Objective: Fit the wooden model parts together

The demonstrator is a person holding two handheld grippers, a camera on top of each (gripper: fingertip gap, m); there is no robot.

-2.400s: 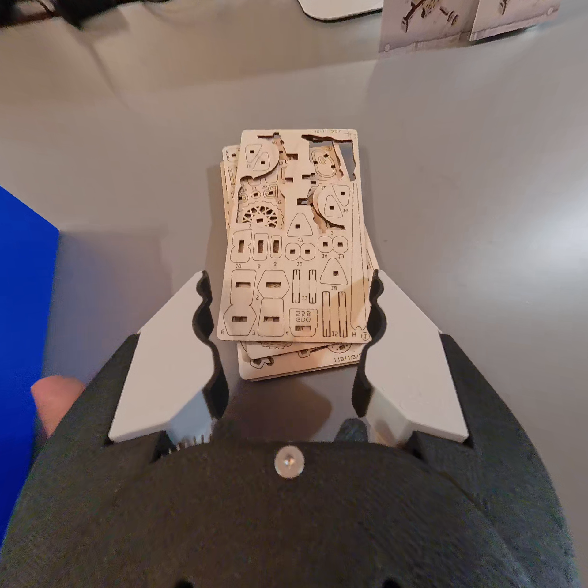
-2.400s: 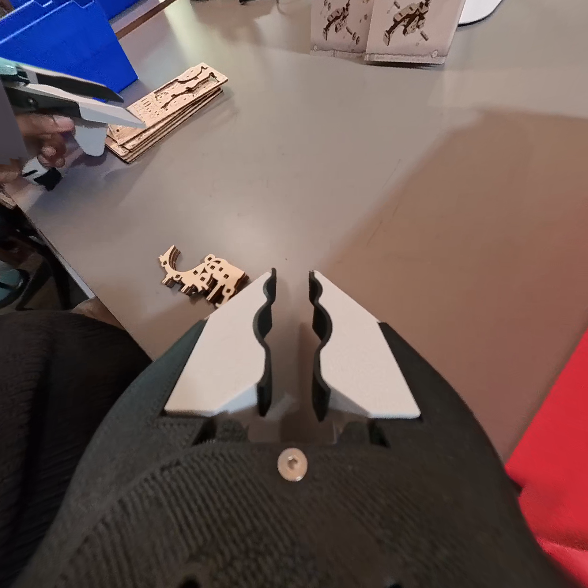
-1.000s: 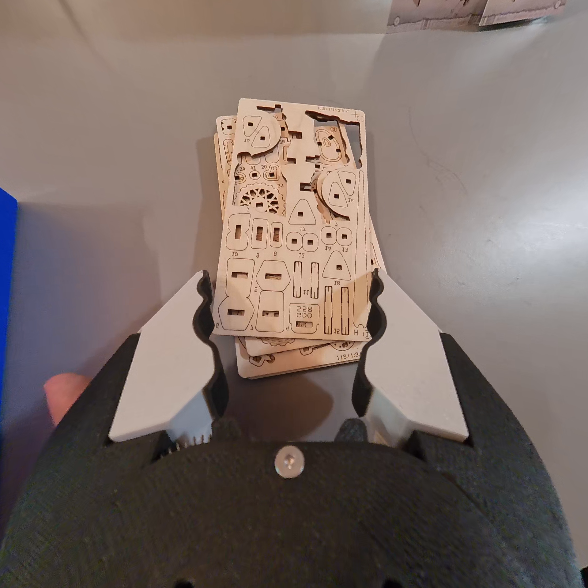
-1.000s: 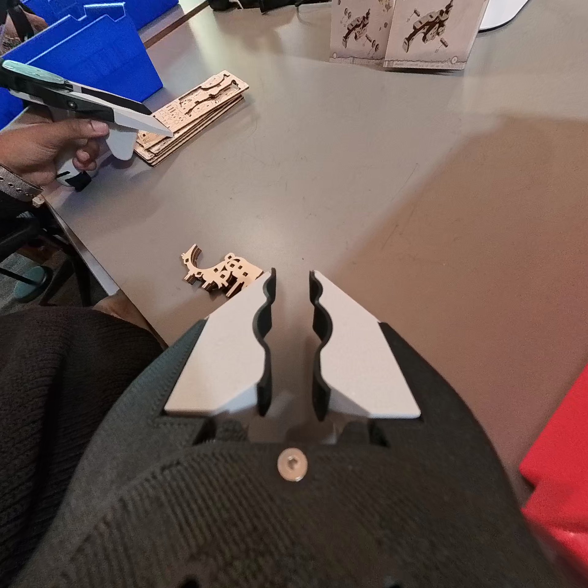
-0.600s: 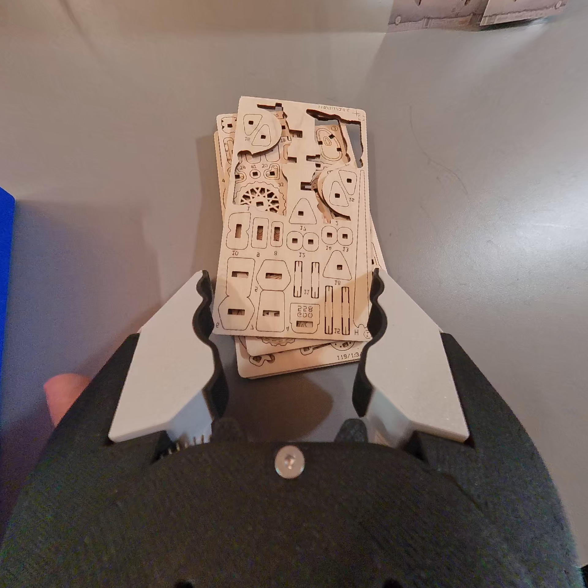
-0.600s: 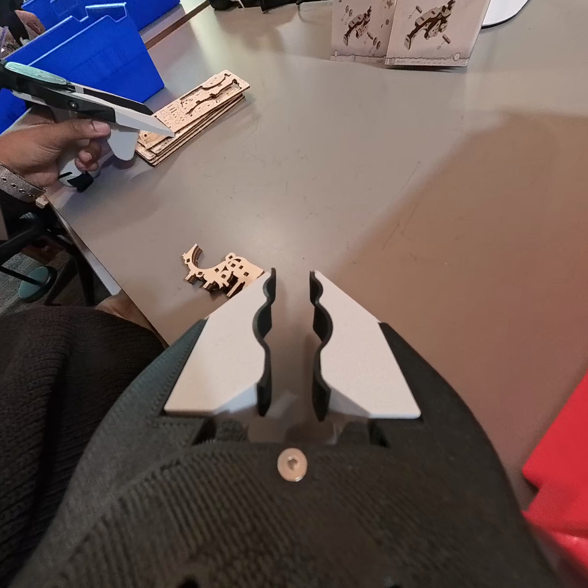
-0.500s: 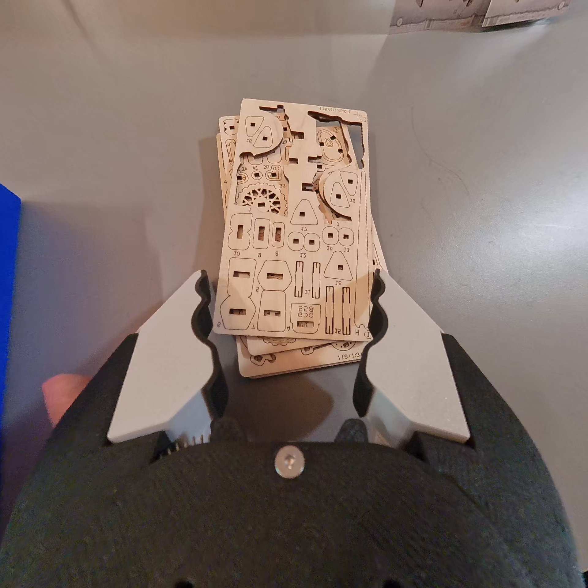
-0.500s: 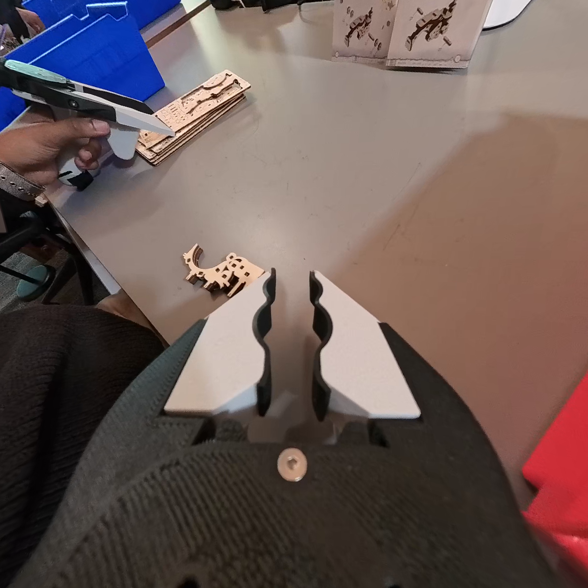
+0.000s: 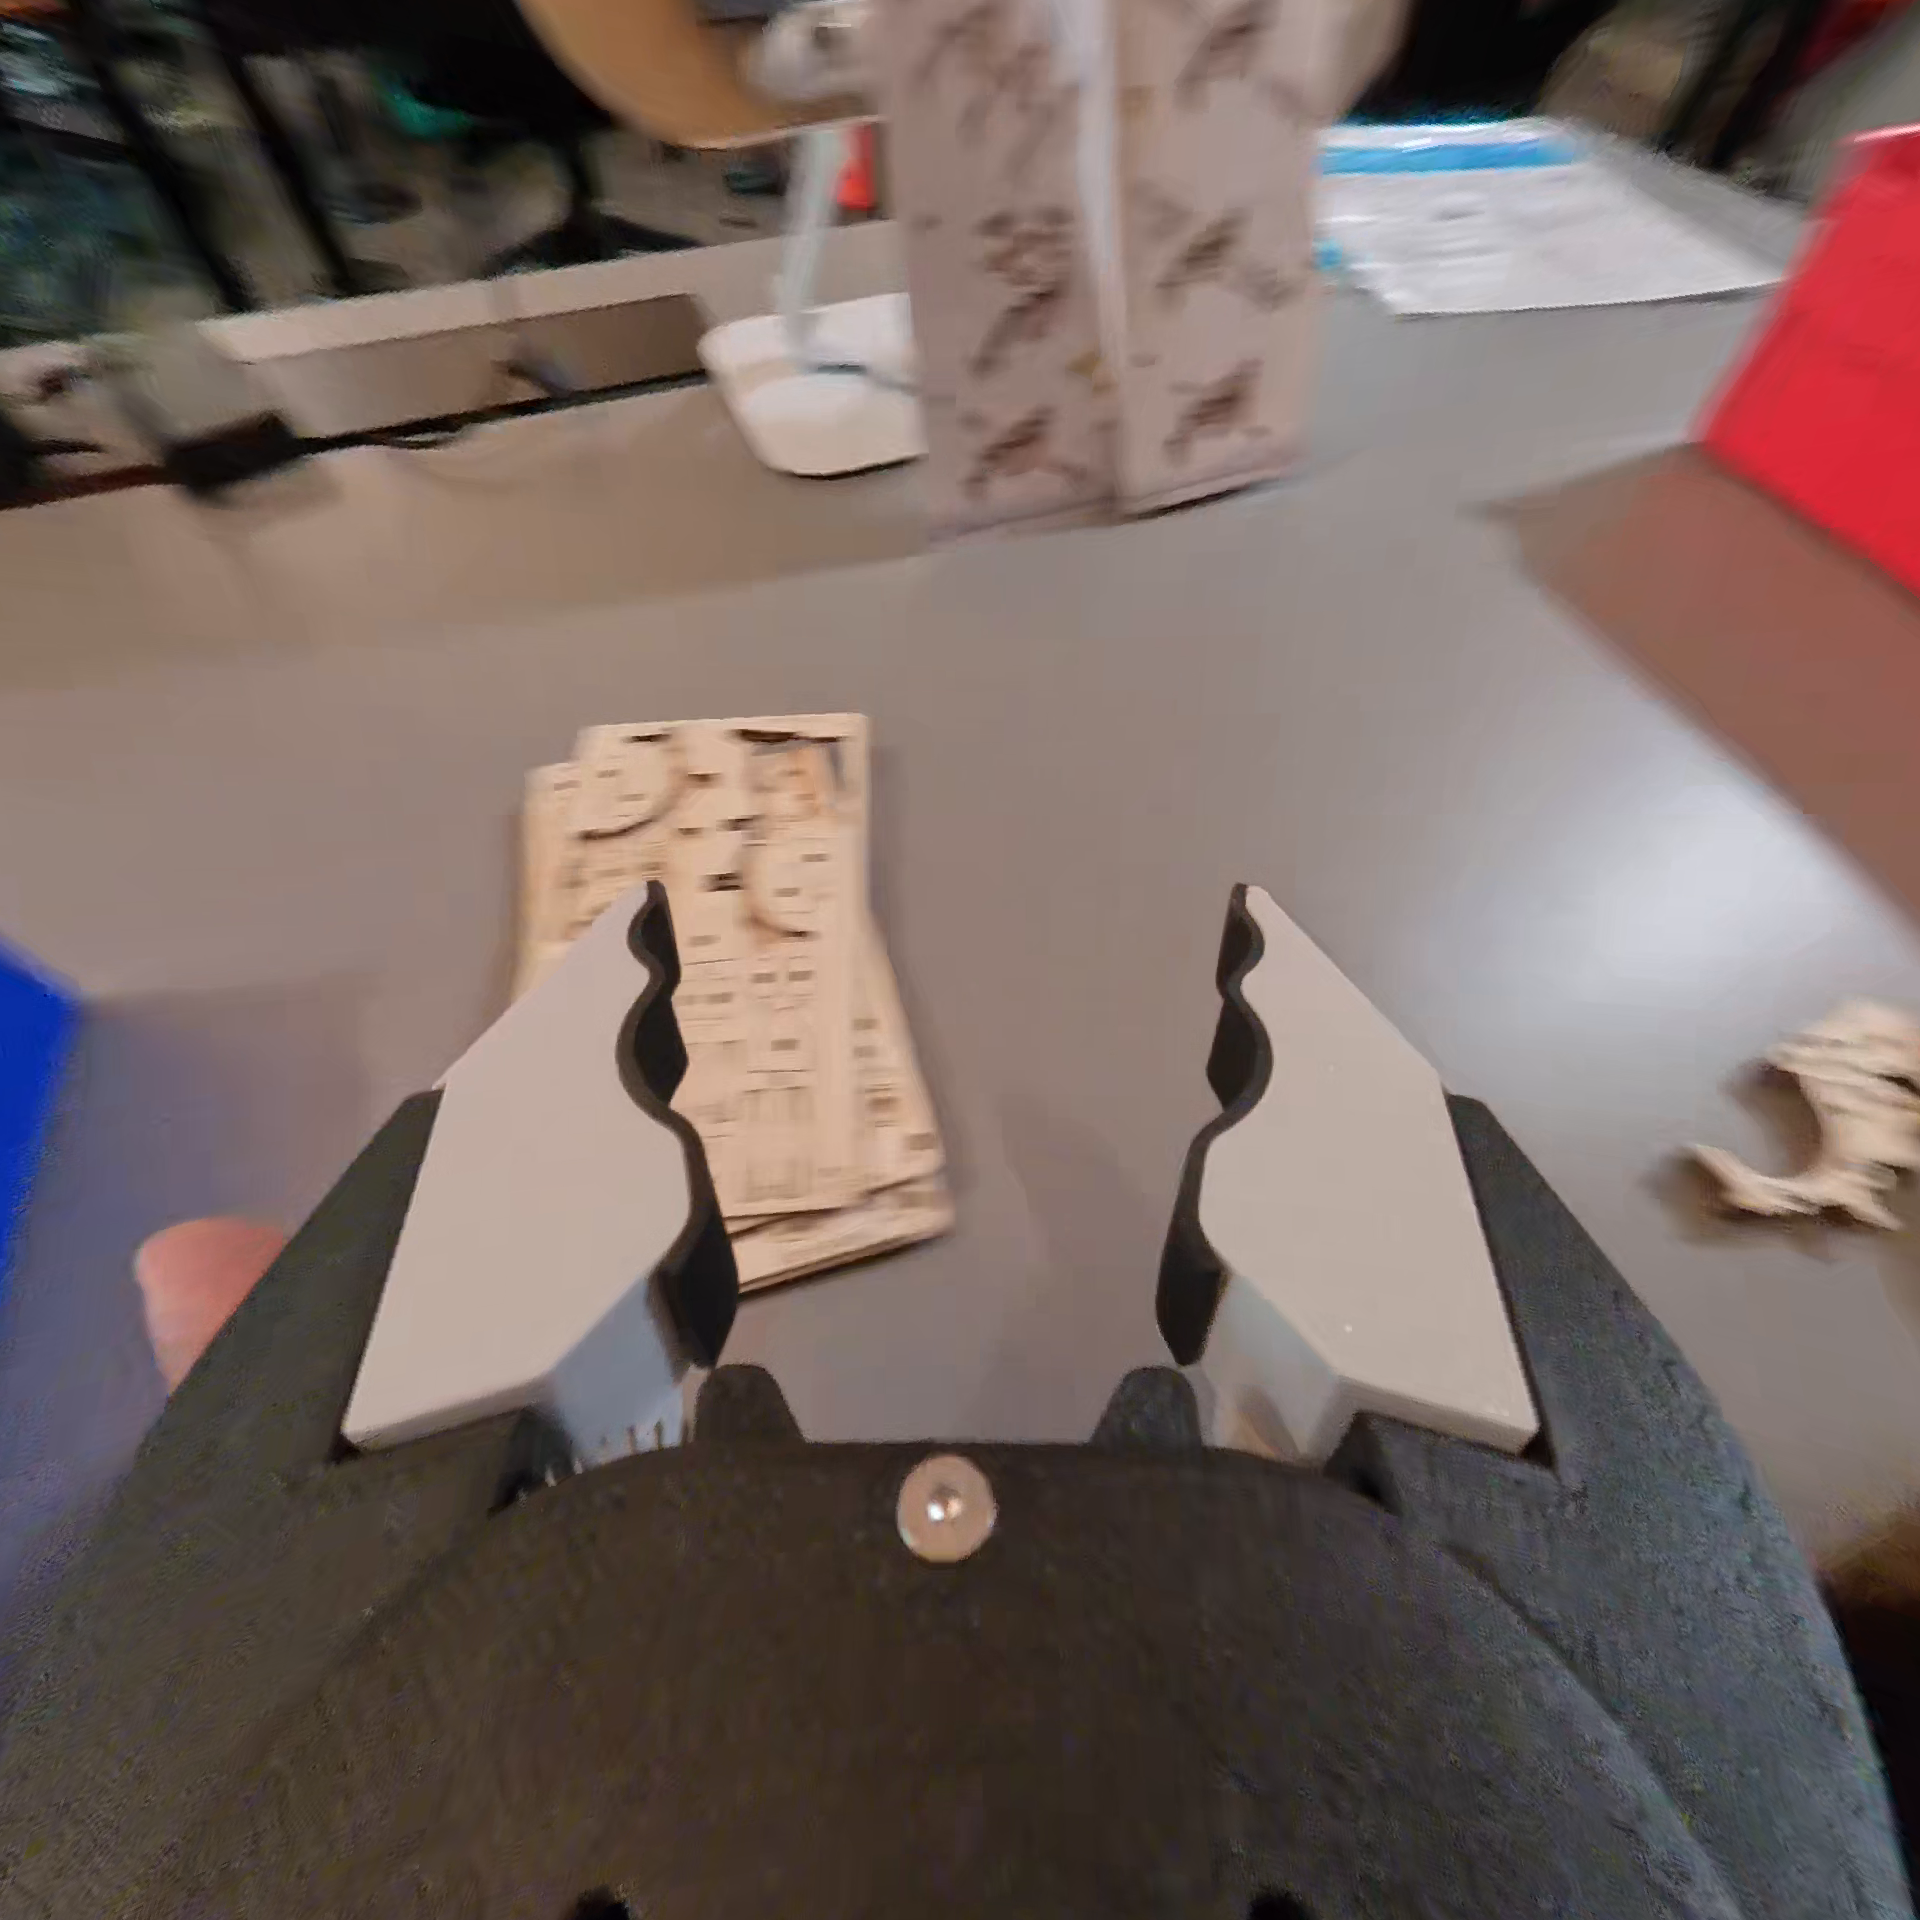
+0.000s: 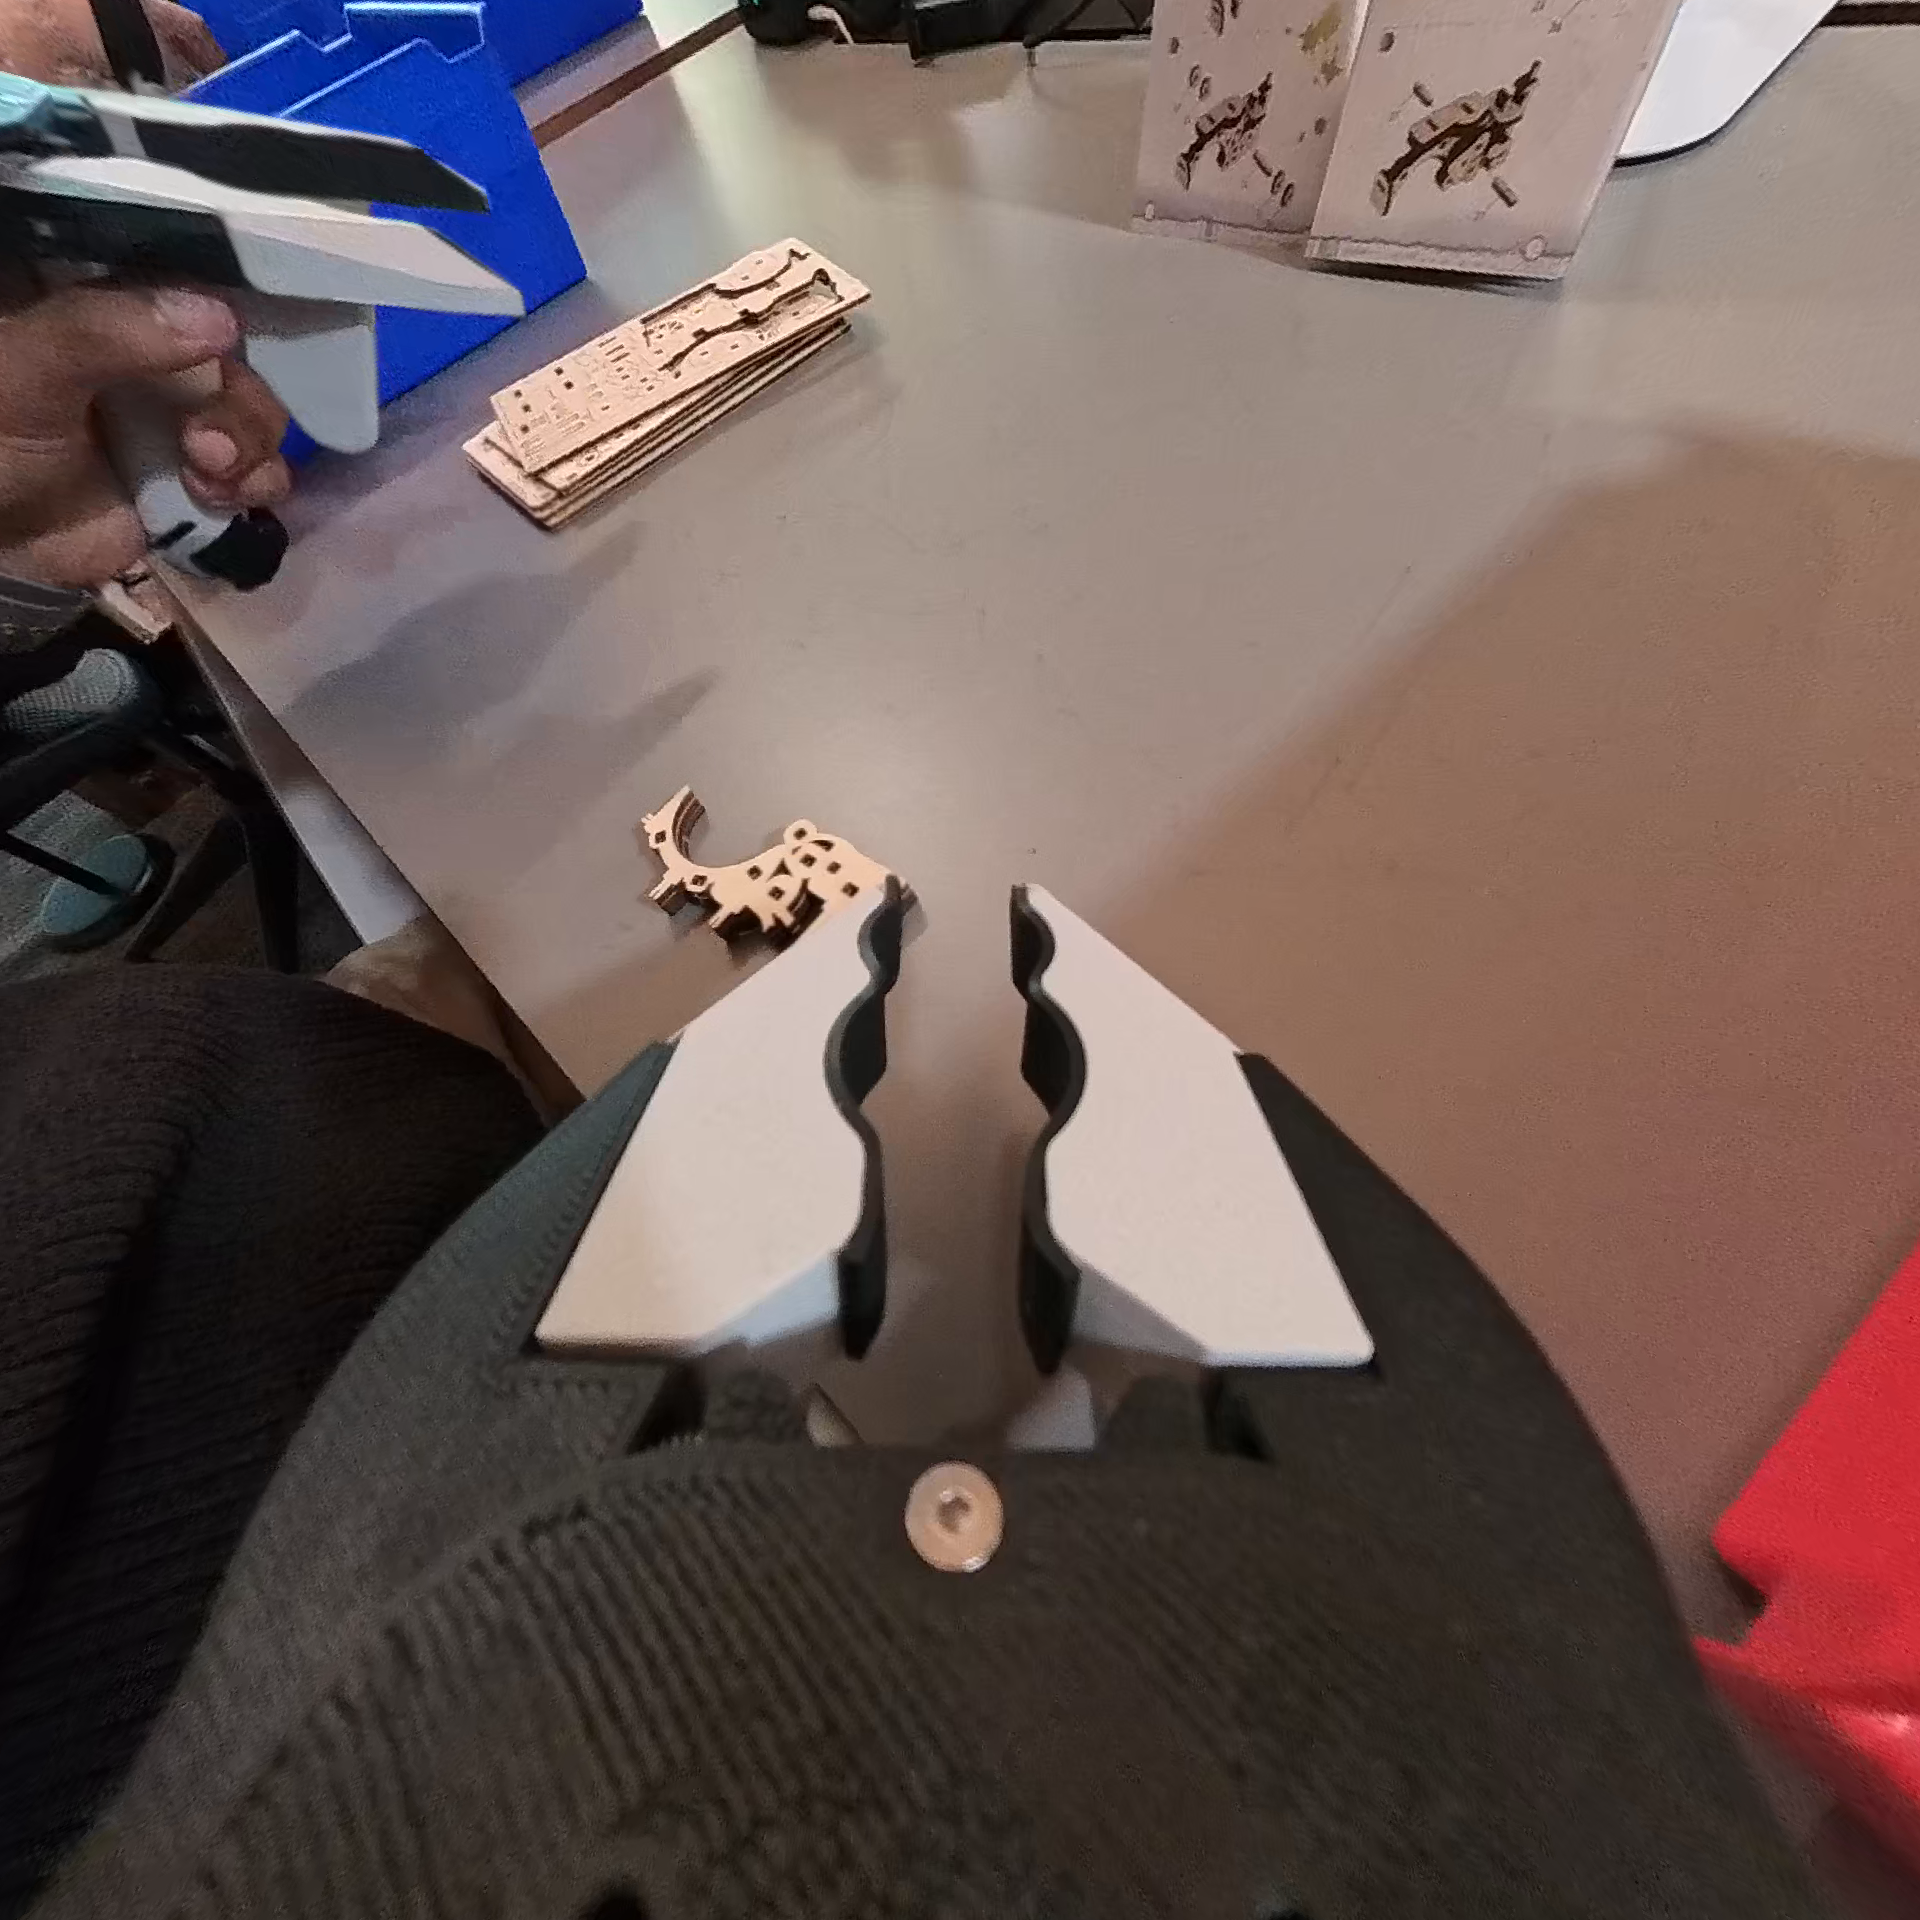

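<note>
A stack of laser-cut wooden part sheets (image 9: 748,987) lies flat on the grey table; it also shows in the right wrist view (image 10: 665,384). My left gripper (image 9: 940,904) is open and empty, raised above the table, with the stack under its left finger. A small pile of loose cut-out wooden parts (image 10: 769,883) lies near the table's front edge, and blurred at the right in the left wrist view (image 9: 1829,1132). My right gripper (image 10: 951,899) is open a narrow gap and empty, just right of that pile. The left gripper (image 10: 312,239) shows held in a hand at far left.
Two upright instruction cards (image 10: 1371,125) stand at the back of the table (image 10: 1143,582); they also show in the left wrist view (image 9: 1101,249). A blue bin (image 10: 457,208) stands at the back left, a red bin (image 10: 1849,1558) at the right. A white lamp base (image 9: 821,384) sits behind.
My left gripper has lifted off the stack and swung up and to the right, so the far side of the table now shows. The right gripper has hardly moved.
</note>
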